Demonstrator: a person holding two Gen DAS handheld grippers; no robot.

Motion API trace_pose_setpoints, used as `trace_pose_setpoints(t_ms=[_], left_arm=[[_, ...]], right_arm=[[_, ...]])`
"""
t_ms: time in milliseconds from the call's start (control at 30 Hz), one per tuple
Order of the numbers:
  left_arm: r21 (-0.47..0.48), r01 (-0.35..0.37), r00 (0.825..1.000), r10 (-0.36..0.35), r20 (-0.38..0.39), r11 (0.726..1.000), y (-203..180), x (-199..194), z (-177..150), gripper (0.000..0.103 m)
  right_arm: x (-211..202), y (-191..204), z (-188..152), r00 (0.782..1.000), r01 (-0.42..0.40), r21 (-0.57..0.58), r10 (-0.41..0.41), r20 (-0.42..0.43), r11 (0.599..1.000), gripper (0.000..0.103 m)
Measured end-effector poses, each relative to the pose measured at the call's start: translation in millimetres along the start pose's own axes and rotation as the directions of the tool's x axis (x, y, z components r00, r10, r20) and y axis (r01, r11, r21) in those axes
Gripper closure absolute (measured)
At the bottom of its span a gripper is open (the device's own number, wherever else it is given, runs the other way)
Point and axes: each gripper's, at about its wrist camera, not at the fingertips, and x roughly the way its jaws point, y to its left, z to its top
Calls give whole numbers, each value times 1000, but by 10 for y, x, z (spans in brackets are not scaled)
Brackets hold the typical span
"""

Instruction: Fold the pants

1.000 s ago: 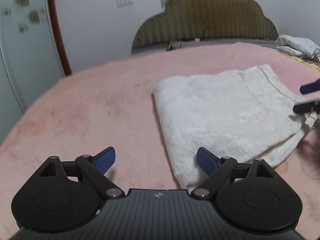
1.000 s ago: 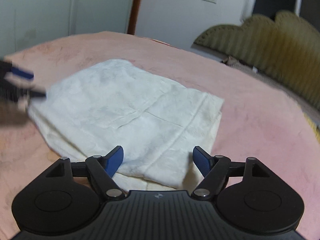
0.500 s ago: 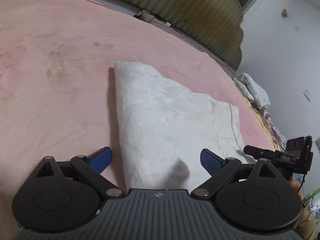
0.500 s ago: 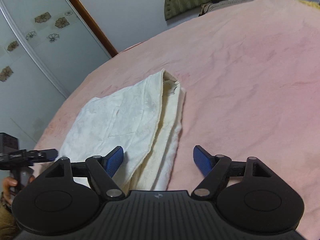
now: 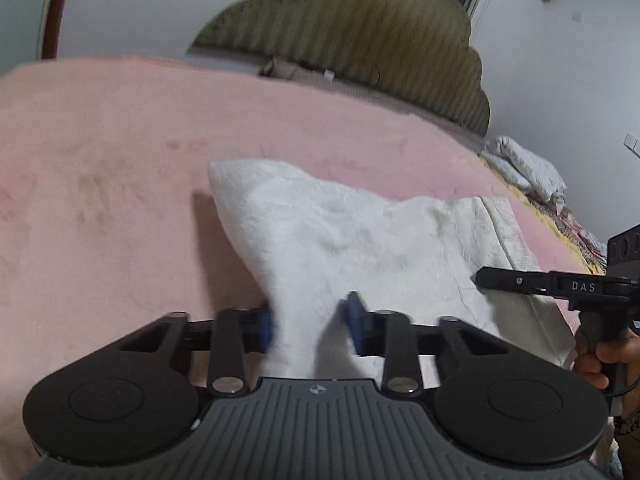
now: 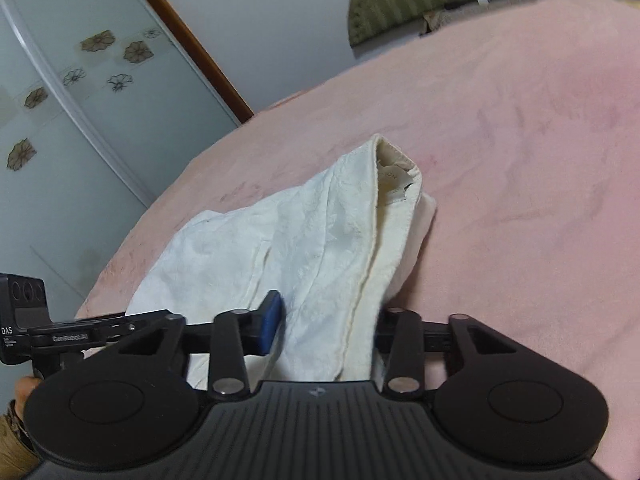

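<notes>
The folded white pants (image 5: 360,240) lie on a pink blanket (image 5: 100,200). My left gripper (image 5: 311,328) is at their near left corner. Its jaws are closing, and the blue pads (image 5: 266,328) pinch a bunched neck of cloth that rises from the bed. In the right wrist view the pants (image 6: 320,220) show their cream waistband edge with a label. My right gripper (image 6: 326,322) is at the near end of that edge. Its jaws are closing on a thick fold; one pad (image 6: 272,320) presses the cloth and the other is hidden behind it.
An olive scalloped headboard (image 5: 360,40) stands at the bed's far end. Patterned bedding (image 5: 528,168) is heaped at the right. A wardrobe door with flower prints (image 6: 60,120) lies beyond the bed's left side. A hand (image 5: 600,360) holds the right gripper's handle.
Both grippers moved in over the pants' near edge, and their jaws went from wide apart to pinching the cloth. The fabric now bunches up between the pads.
</notes>
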Motion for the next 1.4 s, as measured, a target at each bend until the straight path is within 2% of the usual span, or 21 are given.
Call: trace_pose_setpoints(t_ms=[33,167,300,467,533,567,633,667,700,767,800,867,933,967,1000,1067,1133,1200,1233,1333,1400], left_arm=[[18,-7,1000,7,30,1000,-40,-64,-2,82],[83,-56,993,46,112,995,-174,-247,30,86],[105,-109,979,89,181,989,-153,-396,188,86],[95,-201,957,174,234,975,91,-417,609,85],[88,-243,950,218,225,966,245,-327,763,83],[84,-262,949,241,203,961,340,-251,825,77],[55,-328,939,318,132,943,544,-49,864,63],[43,-373,924,367,104,927,600,36,832,62],[39,-436,899,432,74,899,679,103,784,61],[23,-489,872,488,32,872,736,138,677,56],[-2,-484,874,484,29,875,759,91,620,48],[-53,-472,879,474,50,880,762,-55,524,33],[-84,-477,872,483,79,875,673,-189,472,29],[-80,-466,876,473,100,881,602,-238,452,27],[-62,-452,882,456,115,890,514,-253,434,22],[15,-435,897,433,87,900,335,-162,367,9],[113,-432,902,431,35,895,191,6,245,12],[141,-449,893,445,59,882,102,9,115,13],[133,-447,894,441,74,885,80,-58,96,13],[93,-438,897,429,107,894,30,-271,69,11],[58,-439,895,431,120,897,-47,-357,37,10]], right_arm=[[-50,68,-7,1000,-2,-24,3,16,1000,79],[-172,391,25,997,37,-151,-27,71,988,80],[-195,668,181,993,15,-232,12,114,972,81],[111,964,526,988,-7,-304,53,144,953,81],[325,1019,674,988,-13,-305,60,143,952,81],[446,1022,735,989,-13,-294,56,136,956,81],[773,964,819,995,22,-233,0,97,972,76],[975,907,816,997,68,-184,-60,52,981,72],[1147,848,790,992,121,-148,-123,-4,982,63],[1361,750,638,956,269,-143,-282,-76,952,48],[1305,728,559,957,277,-150,-286,-40,949,42],[1074,712,453,957,290,-137,-288,39,947,43],[791,864,368,911,402,-171,-374,176,899,41],[667,1002,324,899,418,-225,-365,241,880,41],[594,1124,269,910,393,-294,-322,262,871,41],[602,1363,129,958,277,-452,-205,201,848,36],[739,1448,-22,982,186,-533,-170,79,825,31],[914,1368,-160,965,219,-537,-261,-3,815,32],[894,1276,-213,967,214,-517,-256,-10,829,32],[629,1226,-249,956,276,-448,-289,41,850,31],[416,1273,-297,957,287,-411,-273,95,865,31]])
